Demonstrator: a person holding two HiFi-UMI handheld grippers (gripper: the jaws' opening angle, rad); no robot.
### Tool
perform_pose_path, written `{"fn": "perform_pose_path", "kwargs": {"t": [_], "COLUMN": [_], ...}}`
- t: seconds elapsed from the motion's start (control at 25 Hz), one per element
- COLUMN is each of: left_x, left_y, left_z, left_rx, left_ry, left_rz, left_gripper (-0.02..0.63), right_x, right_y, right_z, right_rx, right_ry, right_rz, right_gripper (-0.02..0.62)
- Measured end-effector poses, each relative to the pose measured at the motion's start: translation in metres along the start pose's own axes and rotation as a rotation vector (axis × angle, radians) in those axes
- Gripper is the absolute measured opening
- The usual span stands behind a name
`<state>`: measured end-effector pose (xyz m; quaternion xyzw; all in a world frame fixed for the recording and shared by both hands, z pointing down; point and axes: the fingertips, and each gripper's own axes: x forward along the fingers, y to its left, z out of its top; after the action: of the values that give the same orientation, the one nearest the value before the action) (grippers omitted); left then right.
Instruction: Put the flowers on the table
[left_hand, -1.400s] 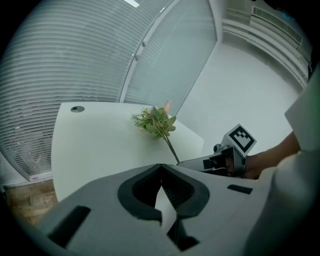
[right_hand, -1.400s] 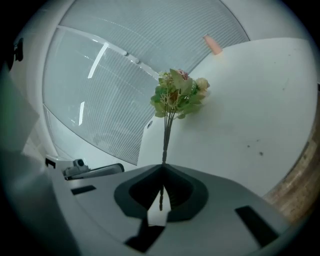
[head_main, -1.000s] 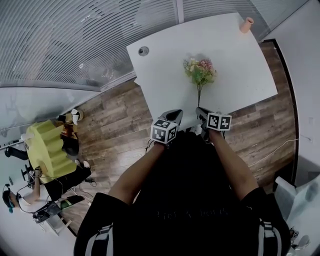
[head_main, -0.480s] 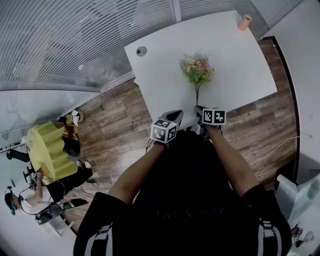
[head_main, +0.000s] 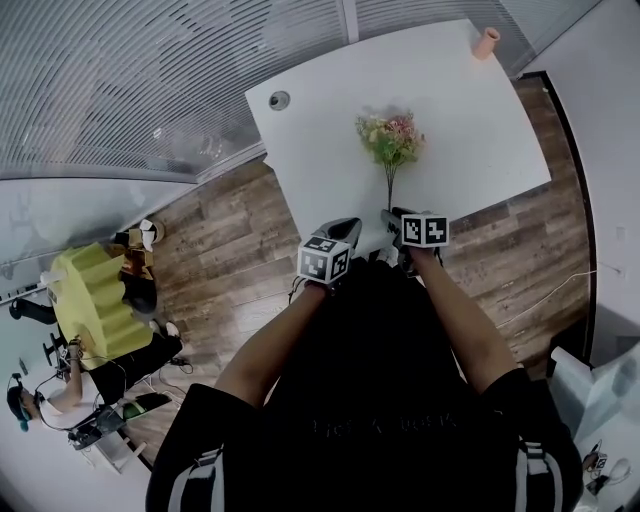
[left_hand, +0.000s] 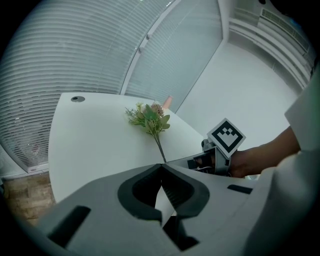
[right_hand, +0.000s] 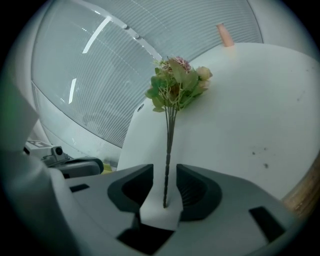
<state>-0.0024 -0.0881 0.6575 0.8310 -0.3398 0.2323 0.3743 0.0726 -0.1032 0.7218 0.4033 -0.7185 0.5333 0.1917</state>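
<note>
While the flowers (right_hand: 177, 82) lie stem-first between the narrowly parted jaws of the right gripper (right_hand: 165, 171), the left gripper (left_hand: 161, 167) at its nine o'clock has jaws closed, empty.

The white table (head_main: 480, 130) is bare on both sides of the flowers (head_main: 390, 138), which take up its middle, stem running to the near edge. Only 2 small things sit on it, at the far corners: a pot (head_main: 487, 42) on the right and a round cap (head_main: 279, 100) on the left. Slatted blinds (head_main: 150, 80) close off the far side. The left gripper (head_main: 345, 230) and right gripper (head_main: 392, 216) crowd the near edge, just beside each other.
</note>
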Motion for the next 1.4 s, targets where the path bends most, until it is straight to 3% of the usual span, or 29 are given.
{"fn": "perform_pose_path", "kwargs": {"t": [0.2,0.32,0.68,1.08,1.4], "left_x": [-0.002,-0.006,-0.020,-0.033,-0.062], "left_y": [-0.007,-0.008,-0.038,-0.057,-0.080], "left_z": [0.008,0.012,0.037,0.045,0.070], "left_rx": [0.007,0.029,0.191,0.235,0.313], "left_ry": [-0.038,-0.050,-0.157,-0.185,-0.296], "left_rz": [-0.009,-0.008,-0.065,-0.101,-0.122], "left_gripper": [0.018,0.018,0.018,0.018,0.018], "right_x": [-0.011,-0.023,-0.066,-0.106,-0.146], "right_y": [-0.006,-0.005,0.035,0.077,0.121], "right_z": [-0.003,0.001,0.021,0.031,0.042], "right_rx": [0.003,-0.023,-0.232,-0.238,-0.338], "right_ry": [-0.023,-0.073,-0.254,-0.402,-0.481], "right_rz": [-0.030,-0.030,0.067,0.156,0.241], "right_gripper": [0.116,0.048,0.038,0.034,0.029]}}
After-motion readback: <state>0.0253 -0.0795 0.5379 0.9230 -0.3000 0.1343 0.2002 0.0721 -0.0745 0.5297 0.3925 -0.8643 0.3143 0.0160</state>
